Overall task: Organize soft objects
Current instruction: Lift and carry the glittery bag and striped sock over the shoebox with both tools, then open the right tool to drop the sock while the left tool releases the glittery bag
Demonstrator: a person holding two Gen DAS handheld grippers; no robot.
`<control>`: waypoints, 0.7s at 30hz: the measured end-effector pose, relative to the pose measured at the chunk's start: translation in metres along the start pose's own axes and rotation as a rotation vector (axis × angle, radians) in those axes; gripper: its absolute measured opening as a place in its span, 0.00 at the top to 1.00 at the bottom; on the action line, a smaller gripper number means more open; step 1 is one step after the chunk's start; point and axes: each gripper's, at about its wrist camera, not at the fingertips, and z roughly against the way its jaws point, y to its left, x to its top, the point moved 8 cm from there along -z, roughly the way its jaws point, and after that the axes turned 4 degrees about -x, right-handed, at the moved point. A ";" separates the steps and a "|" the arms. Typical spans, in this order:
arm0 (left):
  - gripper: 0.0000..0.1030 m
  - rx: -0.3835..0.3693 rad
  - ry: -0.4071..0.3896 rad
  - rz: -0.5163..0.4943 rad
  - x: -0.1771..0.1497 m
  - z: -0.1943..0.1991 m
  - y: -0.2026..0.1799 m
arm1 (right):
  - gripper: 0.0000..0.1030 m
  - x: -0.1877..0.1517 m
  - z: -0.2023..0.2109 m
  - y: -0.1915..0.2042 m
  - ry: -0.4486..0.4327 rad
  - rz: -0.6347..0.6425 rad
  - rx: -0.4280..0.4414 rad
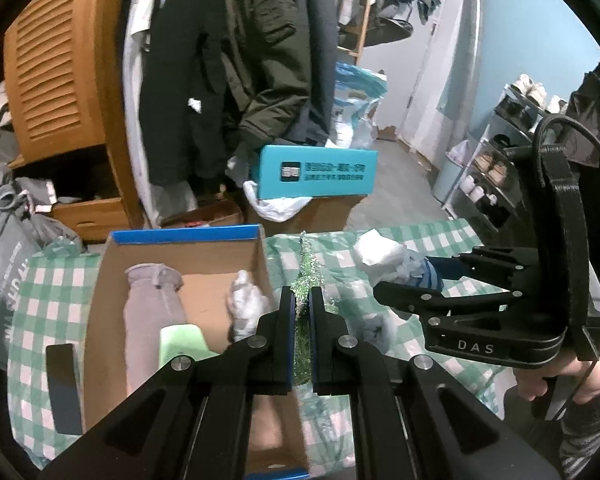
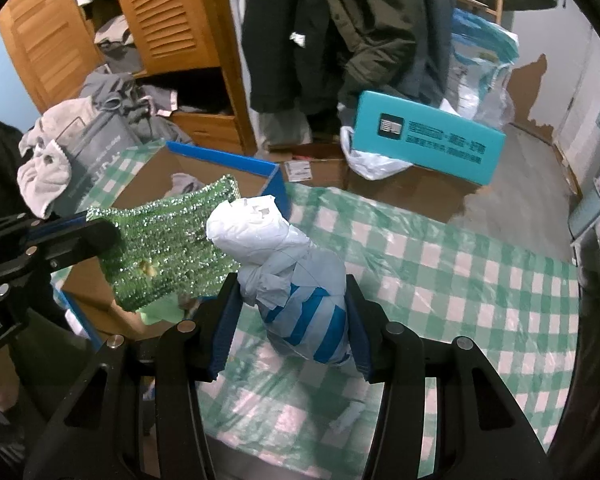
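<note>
left gripper [image 1: 300, 304] clamps a green sequined cloth [image 2: 172, 240] while the right gripper [image 2: 292, 312] grips a white-and-blue striped bundle [image 2: 296, 280], both held above a green-checked covered surface [image 2: 440, 280].

the cloth hangs over the right-hand wall of an open cardboard box [image 1: 180, 248] with a blue rim, which sits on the left side of the checked cover. inside the box lie a grey rolled garment [image 1: 148, 304], a pale green item [image 1: 180, 344] and a white crumpled piece [image 1: 246, 304]. the striped bundle stands upright between the right jaws, over the cover just right of the box. a teal carton [image 2: 428, 140] rests on the floor beyond the far edge.
</note>
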 end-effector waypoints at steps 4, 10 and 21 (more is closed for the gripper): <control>0.94 0.011 -0.009 0.024 -0.002 0.008 0.017 | 0.52 0.005 -0.005 0.015 0.009 0.021 0.007; 0.94 0.028 -0.014 0.056 -0.005 0.015 0.037 | 0.52 0.014 -0.011 0.038 0.012 0.051 0.022; 0.94 0.072 0.003 0.102 -0.018 0.019 0.072 | 0.52 0.024 -0.028 0.081 0.037 0.116 0.047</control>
